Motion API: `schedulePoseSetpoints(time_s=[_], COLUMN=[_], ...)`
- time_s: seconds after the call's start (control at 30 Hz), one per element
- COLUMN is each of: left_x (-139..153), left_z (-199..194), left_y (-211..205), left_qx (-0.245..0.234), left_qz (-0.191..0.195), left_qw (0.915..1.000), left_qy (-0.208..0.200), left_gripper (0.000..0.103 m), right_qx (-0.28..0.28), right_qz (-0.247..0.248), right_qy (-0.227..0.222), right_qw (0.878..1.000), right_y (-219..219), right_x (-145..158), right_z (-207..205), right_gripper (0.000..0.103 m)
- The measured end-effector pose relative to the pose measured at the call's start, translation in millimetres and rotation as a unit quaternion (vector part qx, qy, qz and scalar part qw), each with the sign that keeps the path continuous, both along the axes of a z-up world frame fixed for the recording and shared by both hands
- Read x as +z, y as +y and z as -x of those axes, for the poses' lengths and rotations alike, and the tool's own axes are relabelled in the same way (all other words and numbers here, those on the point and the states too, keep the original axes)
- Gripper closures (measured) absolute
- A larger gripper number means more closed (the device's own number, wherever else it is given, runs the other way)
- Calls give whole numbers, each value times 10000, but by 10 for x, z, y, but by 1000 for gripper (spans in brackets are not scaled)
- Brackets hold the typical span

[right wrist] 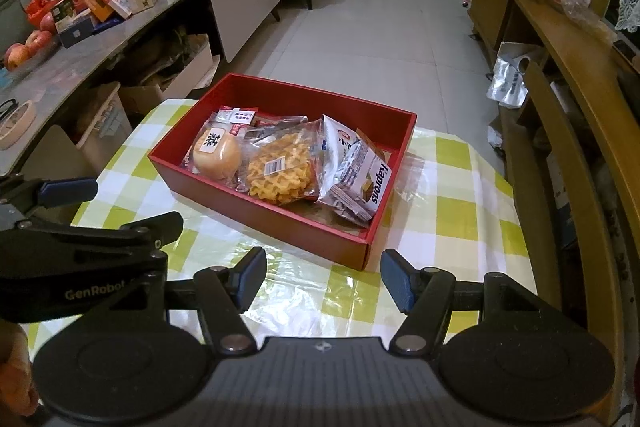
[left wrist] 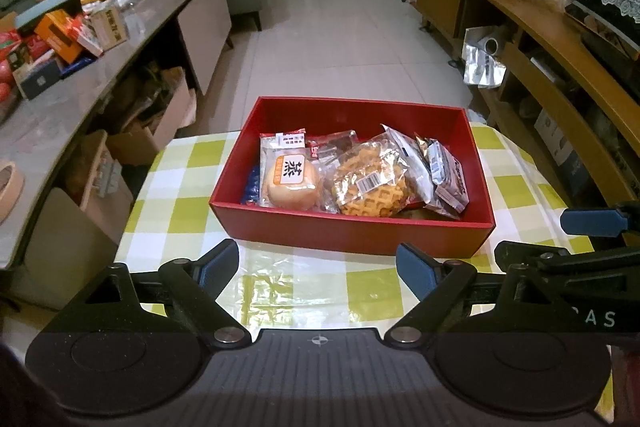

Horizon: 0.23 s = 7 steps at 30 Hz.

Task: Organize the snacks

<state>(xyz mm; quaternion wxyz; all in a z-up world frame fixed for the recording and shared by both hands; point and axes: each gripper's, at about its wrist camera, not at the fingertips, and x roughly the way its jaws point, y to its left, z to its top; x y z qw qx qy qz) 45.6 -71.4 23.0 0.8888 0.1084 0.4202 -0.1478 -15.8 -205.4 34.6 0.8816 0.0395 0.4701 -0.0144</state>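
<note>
Left wrist view: the shallow red rectangular cardboard box (left wrist: 352, 231) stands on the worktop (left wrist: 176, 187), which is covered with a green-and-white checked plastic cloth. Its long axis runs left to right across this view, with 1 long wall facing the camera. In the right wrist view the same box (right wrist: 256, 211) lies oblique, its long axis running from upper left to lower right, with 1 corner nearest the camera.

Contents, all inside the box:
- Round pale bun in a clear wrapper (left wrist: 292, 183), at the left.
- Golden waffle in a clear wrapper with a barcode label (left wrist: 372, 183), in the middle.
- Silver-and-brown wafer packet (left wrist: 448, 175), at the right, leaning against the other packs, its print reading sideways.
- 1 blue packet (left wrist: 250, 187), mostly hidden under the bun; its type cannot be made out.

Left tongs (left wrist: 318, 267): blue-padded jaws opening and set wide, nothing between them, just short of the box's near wall.

Right tongs (right wrist: 323, 279): jaws moderately wide, nothing between them, near the box's closest corner.

Each pair of tongs shows partly in the other view, cut off by the frame edge. Packs beneath the top layer are hidden.
</note>
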Motion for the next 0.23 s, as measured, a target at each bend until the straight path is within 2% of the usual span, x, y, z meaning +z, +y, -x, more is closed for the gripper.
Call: schedulePoseSetpoints(time_s=[0.23], left_x=[-2], left_z=[10], left_y=[1], left_qx=[13], left_qz=[-12], left_qw=[10000], left_qy=[14], left_gripper=[13], right_qx=[-11], right_qz=[-23], right_qy=[9], right_qw=[10000], right_y=[-28], right_x=[6], right_z=[20], right_gripper=[28])
